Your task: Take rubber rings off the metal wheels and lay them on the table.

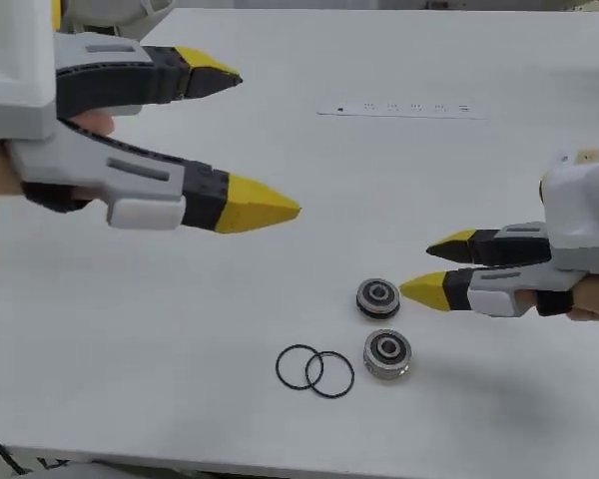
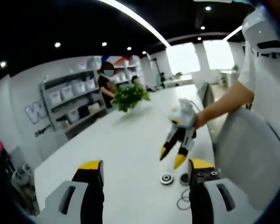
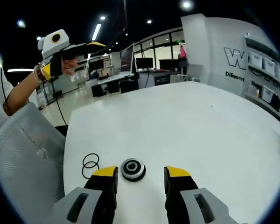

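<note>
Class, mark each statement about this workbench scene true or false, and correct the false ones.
1. Two black rubber rings lie overlapping on the white table. True.
2. The left gripper grips a wheel. False: it is open and empty, held above the table.
3. Two metal wheels sit close together on the table. True.
4. The right gripper is shut on a ring. False: it is open, with its tips beside the farther wheel.
5. In the head view the rings lie to the right of the wheels. False: they lie to the left of them.
</note>
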`<action>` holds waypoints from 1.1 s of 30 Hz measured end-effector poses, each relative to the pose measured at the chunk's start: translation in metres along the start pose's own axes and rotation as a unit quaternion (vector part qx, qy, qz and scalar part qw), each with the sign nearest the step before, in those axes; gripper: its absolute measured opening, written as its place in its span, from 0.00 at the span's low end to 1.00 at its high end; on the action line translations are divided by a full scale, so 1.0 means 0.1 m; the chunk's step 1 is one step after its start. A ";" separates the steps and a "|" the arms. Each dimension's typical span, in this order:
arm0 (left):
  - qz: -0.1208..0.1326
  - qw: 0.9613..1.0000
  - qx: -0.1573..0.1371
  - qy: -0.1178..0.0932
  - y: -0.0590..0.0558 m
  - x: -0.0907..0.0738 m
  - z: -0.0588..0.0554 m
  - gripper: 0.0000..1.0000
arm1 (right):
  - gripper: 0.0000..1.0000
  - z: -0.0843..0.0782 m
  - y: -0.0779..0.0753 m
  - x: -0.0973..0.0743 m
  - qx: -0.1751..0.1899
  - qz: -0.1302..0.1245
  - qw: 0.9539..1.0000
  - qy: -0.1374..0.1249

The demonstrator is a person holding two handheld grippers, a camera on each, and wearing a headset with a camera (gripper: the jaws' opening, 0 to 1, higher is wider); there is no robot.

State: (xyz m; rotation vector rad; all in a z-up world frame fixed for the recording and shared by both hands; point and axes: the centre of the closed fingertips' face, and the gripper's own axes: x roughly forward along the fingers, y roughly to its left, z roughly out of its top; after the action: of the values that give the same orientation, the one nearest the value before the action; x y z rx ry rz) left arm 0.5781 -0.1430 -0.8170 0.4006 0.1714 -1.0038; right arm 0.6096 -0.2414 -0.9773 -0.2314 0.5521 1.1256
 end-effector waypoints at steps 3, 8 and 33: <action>-0.005 1.000 -0.005 -0.002 0.00 0.14 -0.02 0.75 | 0.37 -0.03 0.01 0.01 -0.004 -0.001 1.000 0.008; -0.015 1.000 0.007 -0.004 -0.02 0.35 -0.04 0.75 | 0.36 -0.07 0.01 0.01 -0.004 0.000 1.000 0.013; -0.003 1.000 0.006 0.005 -0.07 1.12 -0.40 0.54 | 0.25 -0.24 0.11 0.11 -0.033 0.014 0.999 0.034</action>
State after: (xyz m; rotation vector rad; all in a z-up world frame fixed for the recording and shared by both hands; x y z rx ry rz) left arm 0.6336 -0.2185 -0.8910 0.4160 0.1754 -1.0090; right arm 0.5956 -0.2388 -1.0017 -0.3217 0.5802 1.1682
